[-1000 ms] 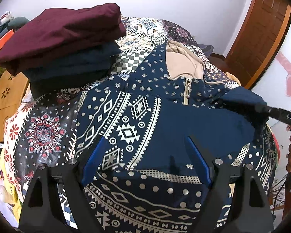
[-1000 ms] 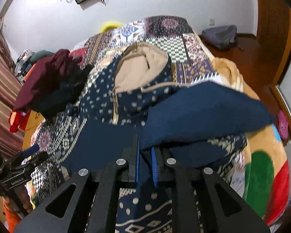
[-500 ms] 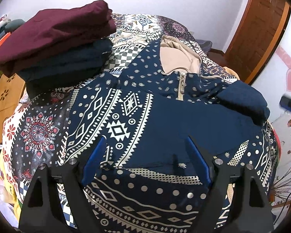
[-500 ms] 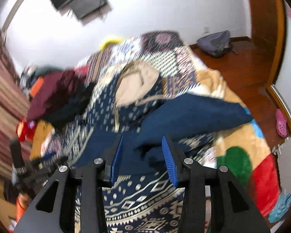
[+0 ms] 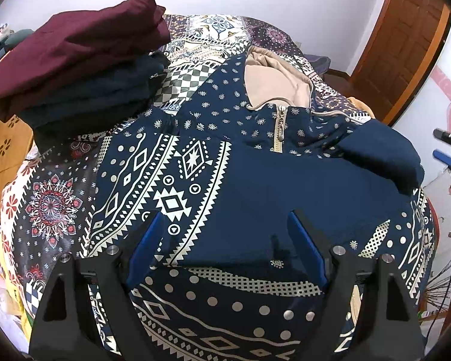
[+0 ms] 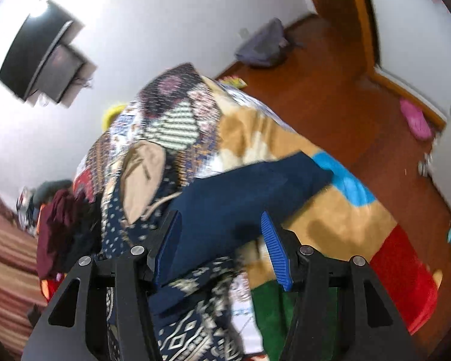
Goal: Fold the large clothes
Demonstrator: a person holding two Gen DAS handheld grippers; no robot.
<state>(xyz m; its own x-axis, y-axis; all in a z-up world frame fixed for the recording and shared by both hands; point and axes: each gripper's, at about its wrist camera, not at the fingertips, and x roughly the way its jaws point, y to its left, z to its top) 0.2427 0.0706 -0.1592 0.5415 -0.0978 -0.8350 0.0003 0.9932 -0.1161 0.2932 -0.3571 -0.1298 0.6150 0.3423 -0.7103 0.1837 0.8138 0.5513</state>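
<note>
A navy hoodie (image 5: 195, 162) with white geometric print and a beige-lined hood (image 5: 273, 81) lies spread on the bed. Its plain navy sleeve (image 5: 315, 186) lies folded across the chest. My left gripper (image 5: 224, 225) hovers open over the lower front of the hoodie, nothing between its blue pads. My right gripper (image 5: 446, 147) shows at the far right edge, off the bed's side. In the blurred, tilted right wrist view, the right gripper (image 6: 222, 251) has its jaws opening. The sleeve (image 6: 249, 189) lies beyond them, not pressed by the pads.
A stack of folded clothes, maroon (image 5: 75, 48) on top of dark navy, sits at the back left of the patterned bedspread (image 5: 48, 204). A wooden door (image 5: 406, 45) stands at the right. A grey bag (image 6: 264, 48) and pink slipper (image 6: 415, 117) lie on the wooden floor.
My right gripper has let go of the navy sleeve, opened, rolled and drawn back to the right of the bed. The sleeve now rests across the hoodie. The left gripper stays open.
</note>
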